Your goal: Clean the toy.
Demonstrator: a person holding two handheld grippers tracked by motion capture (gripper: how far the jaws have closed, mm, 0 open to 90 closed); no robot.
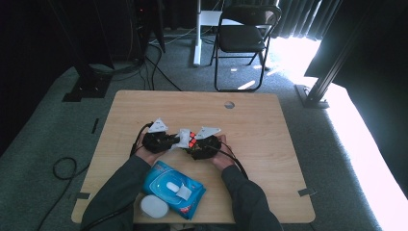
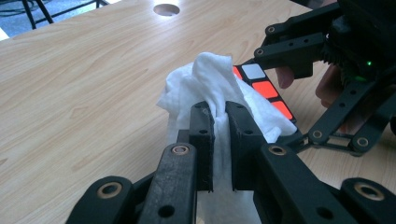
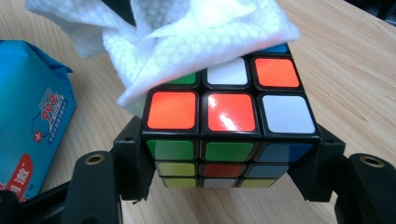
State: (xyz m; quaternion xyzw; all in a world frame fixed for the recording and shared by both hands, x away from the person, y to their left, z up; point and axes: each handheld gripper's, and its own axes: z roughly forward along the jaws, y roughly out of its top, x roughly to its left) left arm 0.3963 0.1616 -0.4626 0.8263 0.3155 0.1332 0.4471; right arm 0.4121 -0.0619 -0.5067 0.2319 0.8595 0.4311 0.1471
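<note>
A scrambled puzzle cube (image 3: 229, 135) with orange, white, green and blue stickers sits clamped between the jaws of my right gripper (image 3: 229, 158). A white wet wipe (image 3: 187, 42) lies draped over the cube's top face. My left gripper (image 2: 219, 135) is shut on that wipe (image 2: 210, 88) and presses it against the cube (image 2: 264, 88). In the high view both grippers meet at the table's middle, the left gripper (image 1: 161, 139) beside the right gripper (image 1: 204, 144), with the wipe (image 1: 184, 138) and cube (image 1: 192, 139) between them.
A blue pack of wet wipes (image 1: 173, 188) lies near the front edge, also at the left of the right gripper view (image 3: 28, 121). A white round lid (image 1: 154, 207) sits beside it. The wooden table (image 1: 269, 125) has a cable hole (image 1: 229, 104). A folding chair (image 1: 243, 36) stands beyond.
</note>
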